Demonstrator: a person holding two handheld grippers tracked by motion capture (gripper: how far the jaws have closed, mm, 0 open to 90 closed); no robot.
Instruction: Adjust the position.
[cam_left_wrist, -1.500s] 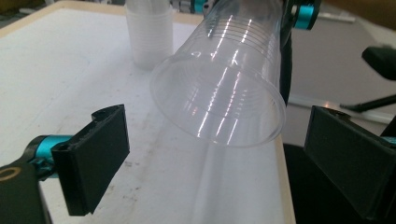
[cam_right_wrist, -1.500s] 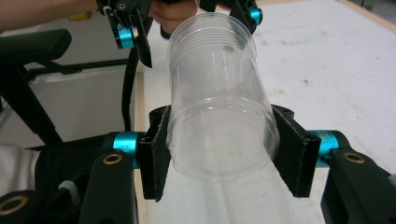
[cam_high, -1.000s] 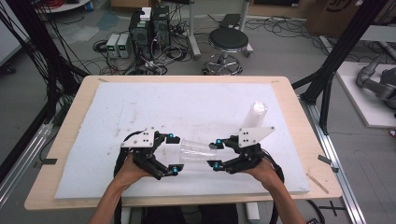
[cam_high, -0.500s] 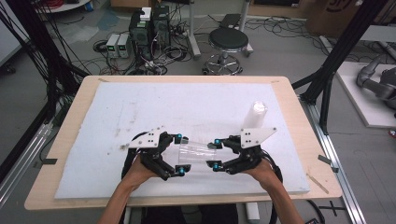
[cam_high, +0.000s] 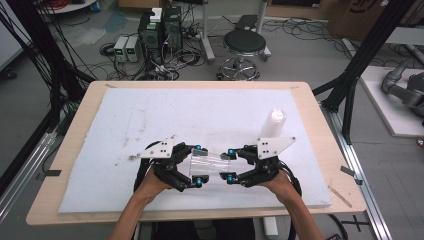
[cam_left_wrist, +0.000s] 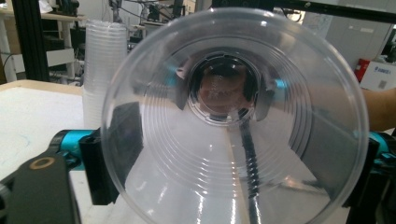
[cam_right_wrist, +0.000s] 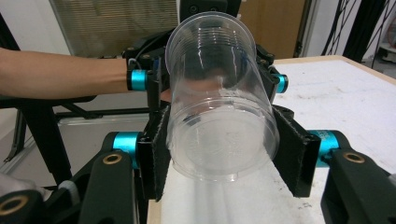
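Both grippers clamp one clear plastic cup (cam_high: 206, 164) near the table's front edge: left gripper (cam_high: 196, 166) on its rim end, right gripper (cam_high: 231, 165) on its base end; cup stack (cam_high: 273, 123) stands toward the right edge.

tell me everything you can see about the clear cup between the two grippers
The clear plastic cup is thin, see-through, ringed with faint ridges and looks empty. It lies on its side above the white mat, its wide mouth facing the left gripper and its flat base facing the right gripper. The jaws of both grippers press its sides, one pair near each end.
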